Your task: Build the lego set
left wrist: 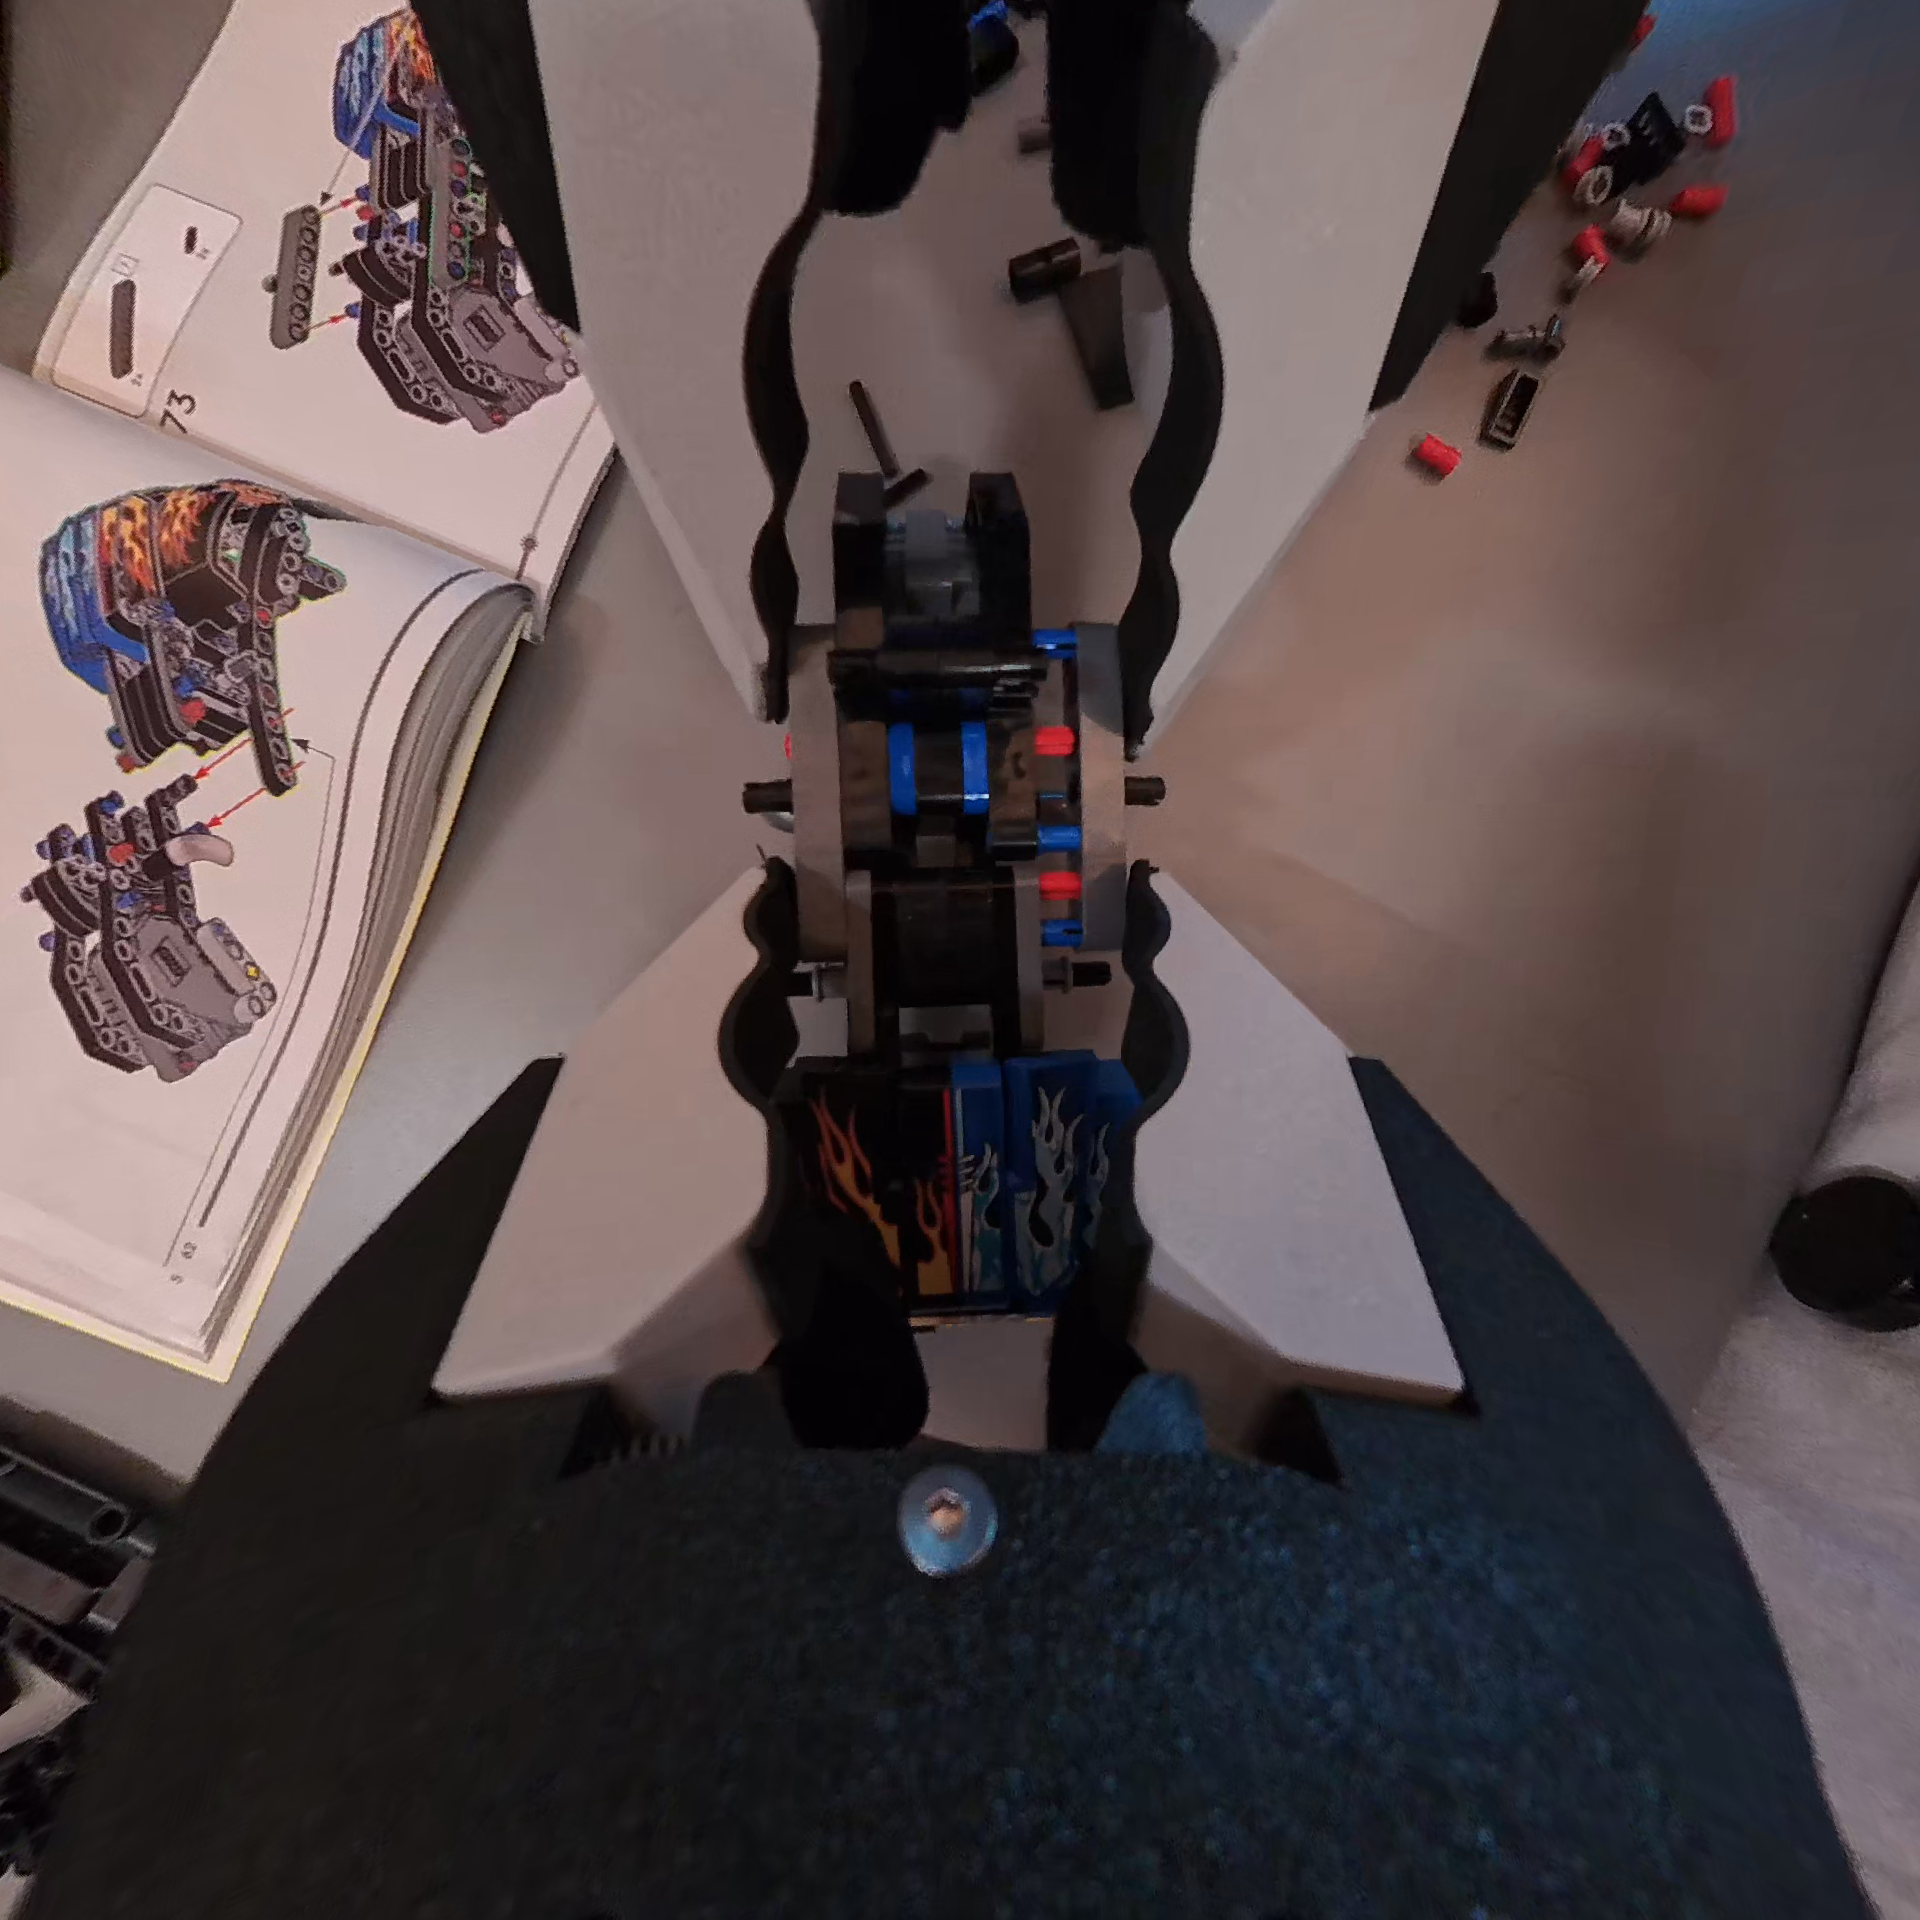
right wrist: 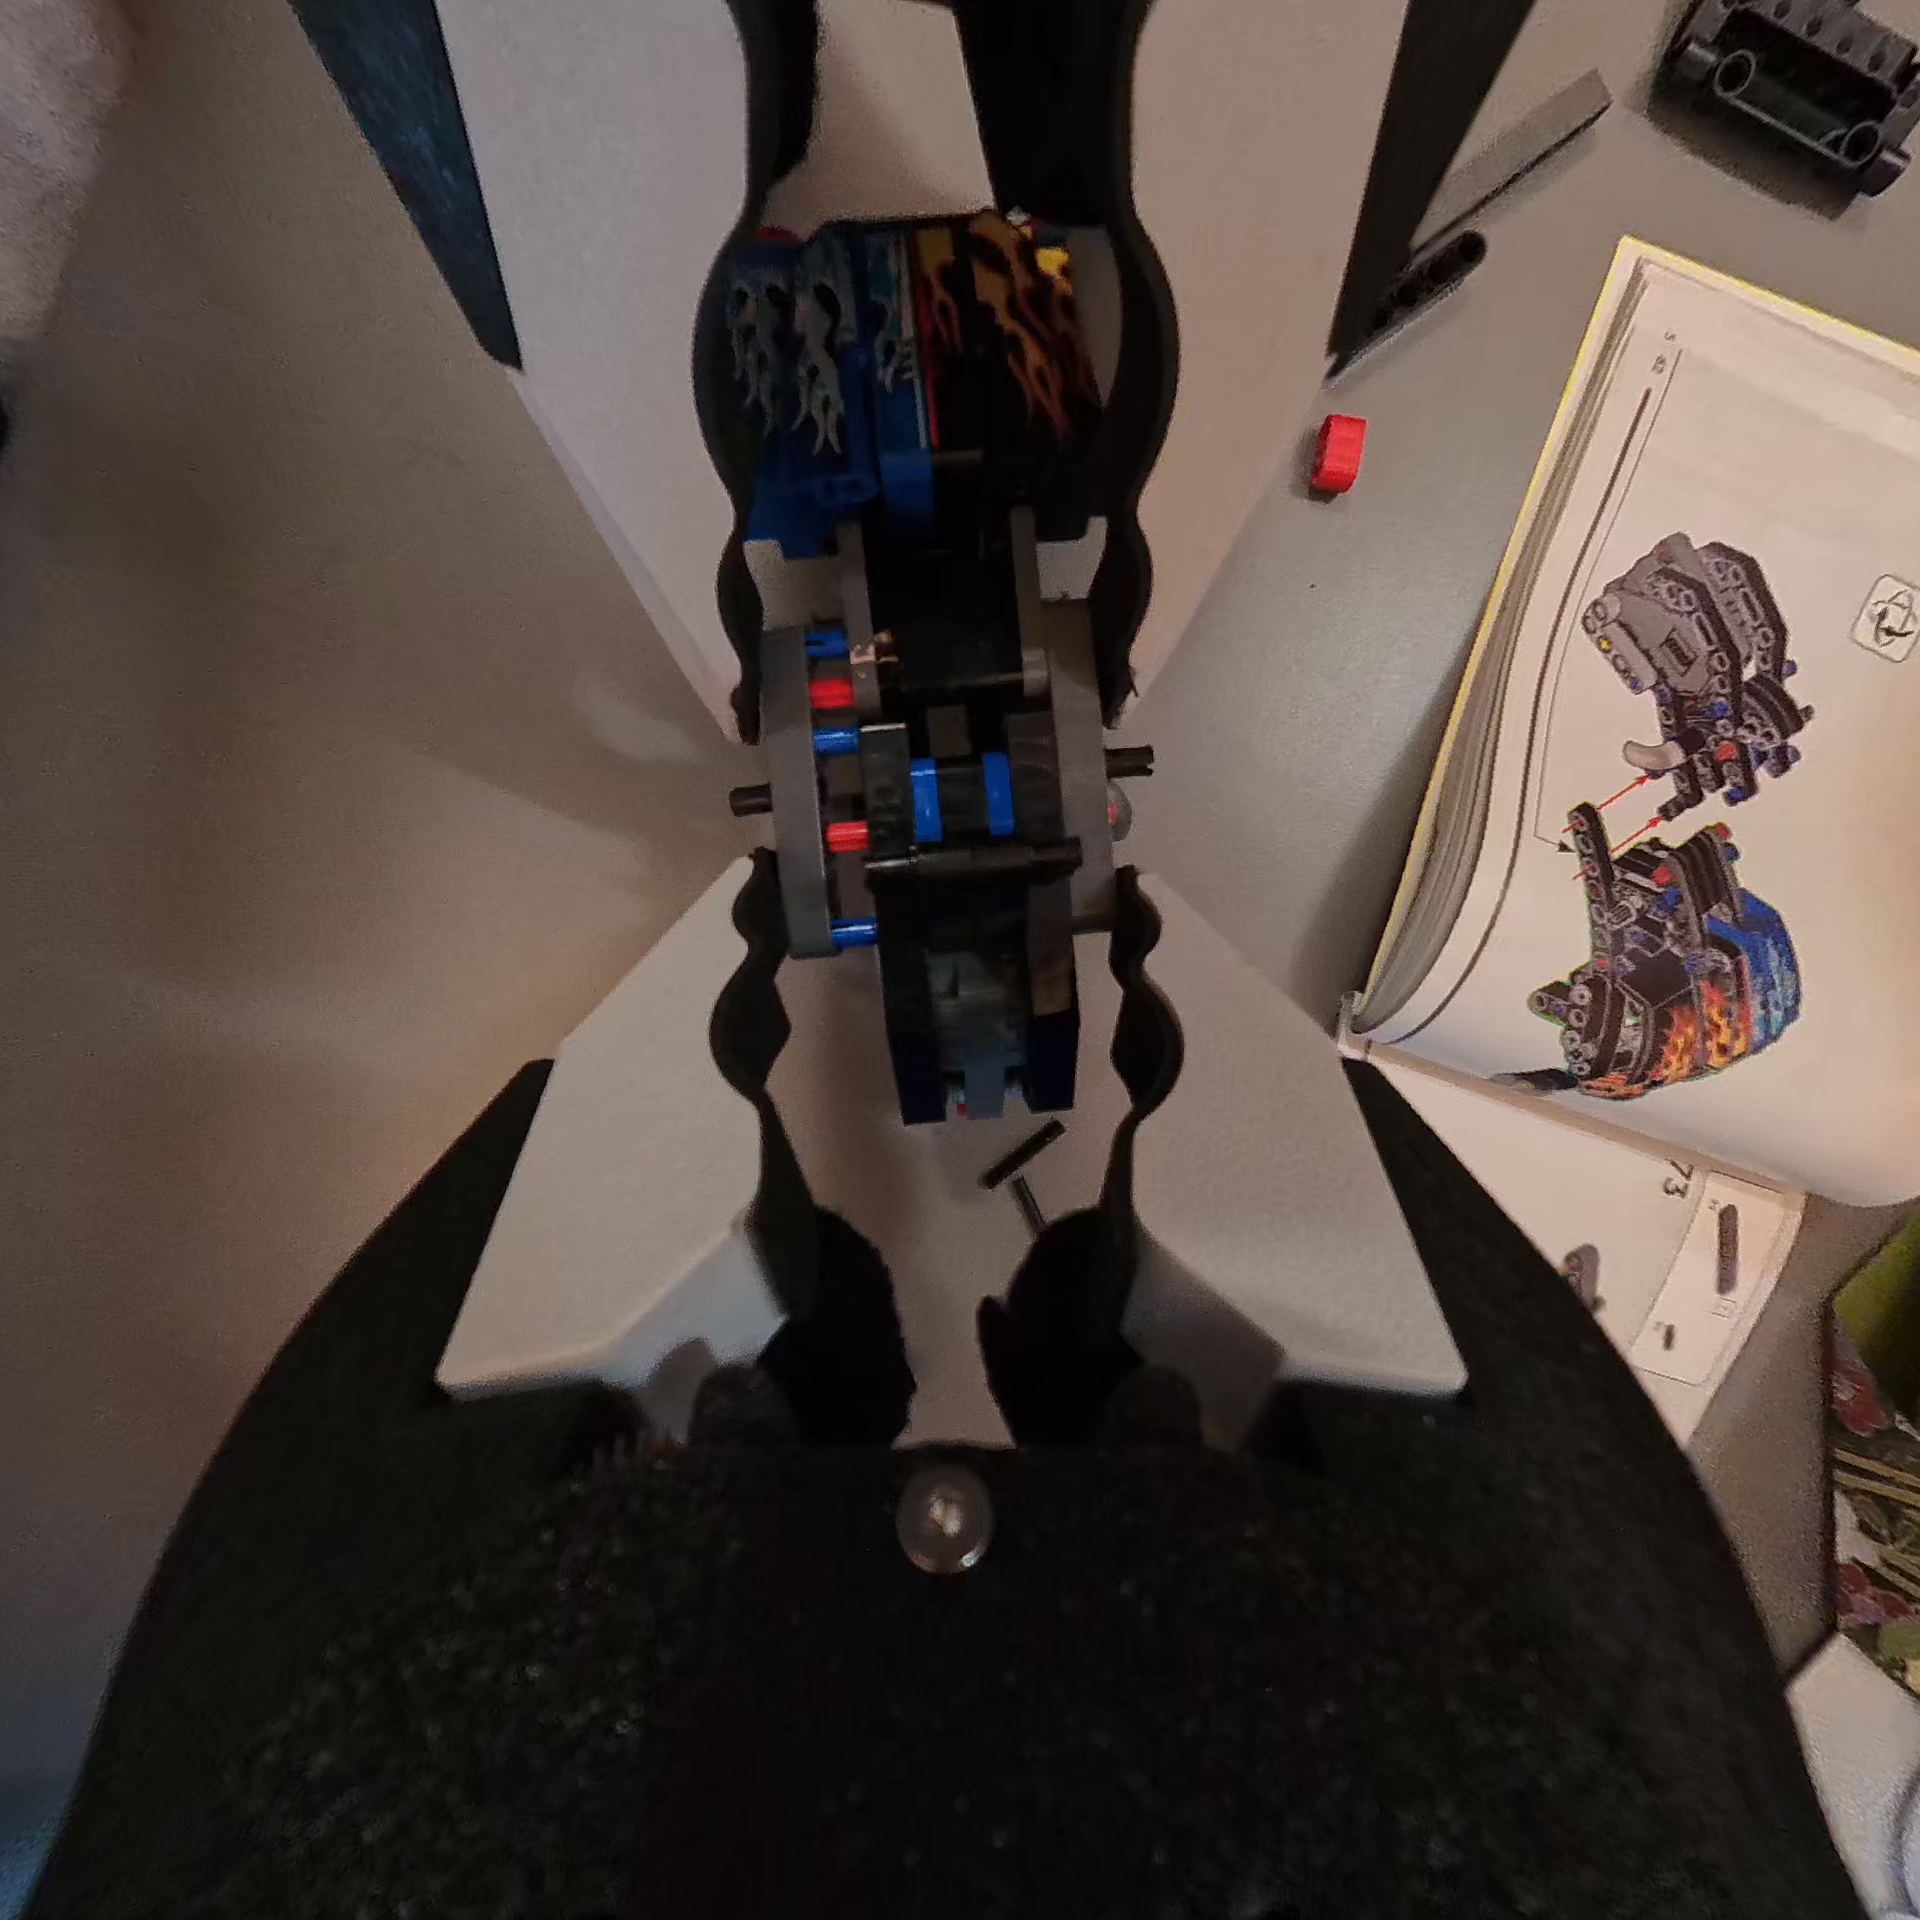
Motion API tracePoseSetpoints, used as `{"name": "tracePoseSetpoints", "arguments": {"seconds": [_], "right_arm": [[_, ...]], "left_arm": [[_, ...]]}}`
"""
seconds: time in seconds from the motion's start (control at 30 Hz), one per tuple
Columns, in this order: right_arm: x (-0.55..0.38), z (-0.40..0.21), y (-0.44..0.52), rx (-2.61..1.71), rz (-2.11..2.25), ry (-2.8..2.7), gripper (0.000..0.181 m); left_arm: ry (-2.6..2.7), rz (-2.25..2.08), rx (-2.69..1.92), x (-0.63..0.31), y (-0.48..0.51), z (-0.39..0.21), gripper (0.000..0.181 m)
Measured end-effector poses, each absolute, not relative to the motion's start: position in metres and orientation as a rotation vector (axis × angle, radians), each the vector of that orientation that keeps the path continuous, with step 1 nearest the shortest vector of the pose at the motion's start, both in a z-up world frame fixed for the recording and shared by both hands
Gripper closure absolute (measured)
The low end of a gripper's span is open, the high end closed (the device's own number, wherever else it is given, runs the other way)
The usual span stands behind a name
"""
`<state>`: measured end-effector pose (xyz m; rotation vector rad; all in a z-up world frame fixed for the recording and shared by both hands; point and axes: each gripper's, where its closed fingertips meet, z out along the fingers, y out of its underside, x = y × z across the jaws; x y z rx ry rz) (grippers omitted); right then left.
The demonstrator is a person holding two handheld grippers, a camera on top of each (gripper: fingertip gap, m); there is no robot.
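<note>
Through your left wrist camera, your left gripper [left wrist: 951,914] was closed on the flame-printed end of the lego model [left wrist: 951,831], the opposite gripper's fingers meeting it from the far side, with the open instruction booklet [left wrist: 208,727] at left and loose red and black pieces [left wrist: 1621,197] scattered at upper right on the grey table [left wrist: 1507,779]. Through your right wrist camera, your right gripper [right wrist: 940,883] pinched the model's grey-framed end between both fingers, a red piece [right wrist: 1337,450] lying near the booklet on the right.
</note>
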<state>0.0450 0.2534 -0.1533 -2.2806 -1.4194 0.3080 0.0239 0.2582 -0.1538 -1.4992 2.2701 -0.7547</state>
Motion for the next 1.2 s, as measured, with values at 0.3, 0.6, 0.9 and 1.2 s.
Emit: {"name": "tracePoseSetpoints", "arguments": {"seconds": [0.3,0.6,0.9,1.2], "right_arm": [[0.042,-0.151,0.248,-2.278,0.455,-1.394,0.12],[0.043,-0.151,0.248,-2.272,0.441,-1.362,0.127],[0.05,-0.145,0.246,-2.312,0.396,-1.288,0.117],[0.05,-0.144,0.246,-2.262,0.273,-1.306,0.117]], "left_arm": [[2.304,-0.845,-1.571,0.022,0.253,-0.152,0.123],[2.299,-0.81,-1.519,0.023,0.252,-0.152,0.129],[2.201,-0.925,-1.494,0.025,0.25,-0.141,0.123],[2.055,-1.07,-1.344,-0.016,0.262,-0.105,0.116]]}}
